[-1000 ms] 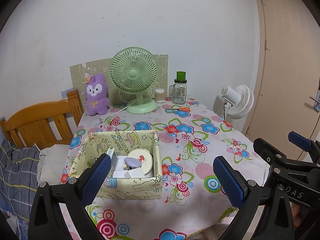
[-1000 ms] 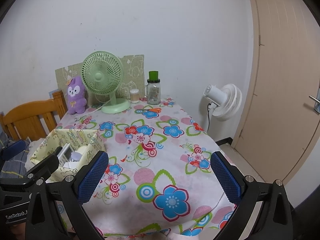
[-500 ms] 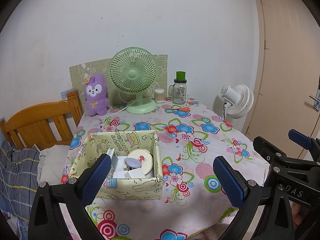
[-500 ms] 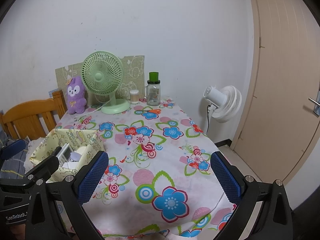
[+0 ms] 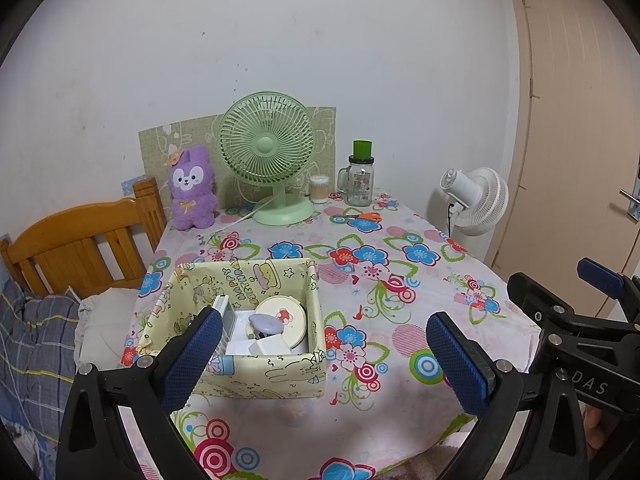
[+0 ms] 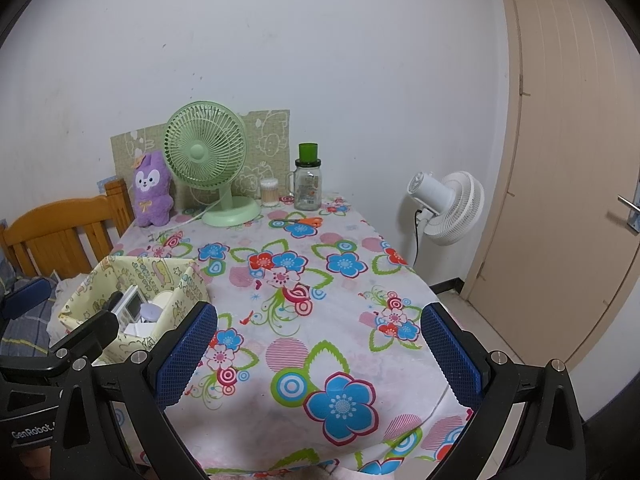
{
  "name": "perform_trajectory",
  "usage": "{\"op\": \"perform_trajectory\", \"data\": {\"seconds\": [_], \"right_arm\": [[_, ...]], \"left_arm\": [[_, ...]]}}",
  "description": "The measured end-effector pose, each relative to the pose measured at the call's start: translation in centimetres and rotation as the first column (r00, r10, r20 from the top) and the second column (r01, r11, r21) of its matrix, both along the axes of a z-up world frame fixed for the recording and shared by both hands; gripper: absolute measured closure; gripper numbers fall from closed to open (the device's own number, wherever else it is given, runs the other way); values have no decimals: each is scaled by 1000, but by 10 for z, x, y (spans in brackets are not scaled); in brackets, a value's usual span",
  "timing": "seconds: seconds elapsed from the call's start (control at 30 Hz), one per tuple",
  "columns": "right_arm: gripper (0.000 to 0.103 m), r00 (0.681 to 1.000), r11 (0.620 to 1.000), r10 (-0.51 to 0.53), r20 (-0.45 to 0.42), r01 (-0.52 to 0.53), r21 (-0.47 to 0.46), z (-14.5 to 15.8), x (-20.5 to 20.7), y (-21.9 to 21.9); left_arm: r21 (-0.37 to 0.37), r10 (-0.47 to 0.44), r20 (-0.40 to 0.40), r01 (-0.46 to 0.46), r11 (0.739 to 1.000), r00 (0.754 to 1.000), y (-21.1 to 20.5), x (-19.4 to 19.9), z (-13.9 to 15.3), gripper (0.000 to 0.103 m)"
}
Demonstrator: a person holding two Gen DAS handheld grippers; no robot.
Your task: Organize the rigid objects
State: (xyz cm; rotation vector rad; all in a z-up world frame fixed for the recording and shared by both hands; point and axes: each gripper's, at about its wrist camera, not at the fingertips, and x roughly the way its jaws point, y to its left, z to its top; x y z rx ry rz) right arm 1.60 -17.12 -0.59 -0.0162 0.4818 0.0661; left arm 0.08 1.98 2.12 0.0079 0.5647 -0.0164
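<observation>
**Both grippers wide and empty above the near table edge**

The left gripper (image 5: 324,354) hangs with jaws spread wide, holding nothing. The yellow fabric storage box (image 5: 256,376) sits just beyond its left fingertip, holding a round cream compact (image 5: 286,320), a white remote (image 6: 130,304) and small white blocks (too small to identify). The right gripper (image 6: 318,352), equally wide and empty, hovers over bare floral tablecloth (image 6: 304,280), with the box off to its left.

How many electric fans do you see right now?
2. The green desk fan stands at the table's far edge, between the purple plush rabbit and the glass jar. The white fan stands off the table, right, near the door.
</observation>
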Motion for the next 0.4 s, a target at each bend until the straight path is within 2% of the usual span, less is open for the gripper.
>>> {"op": "perform_trajectory", "data": {"seconds": [0.4], "right_arm": [[0, 1000, 1000, 0, -1, 0, -4, -2, 2, -1]], "left_arm": [[-14, 2, -12, -2, 1000, 1000, 4, 4, -4, 0]]}}
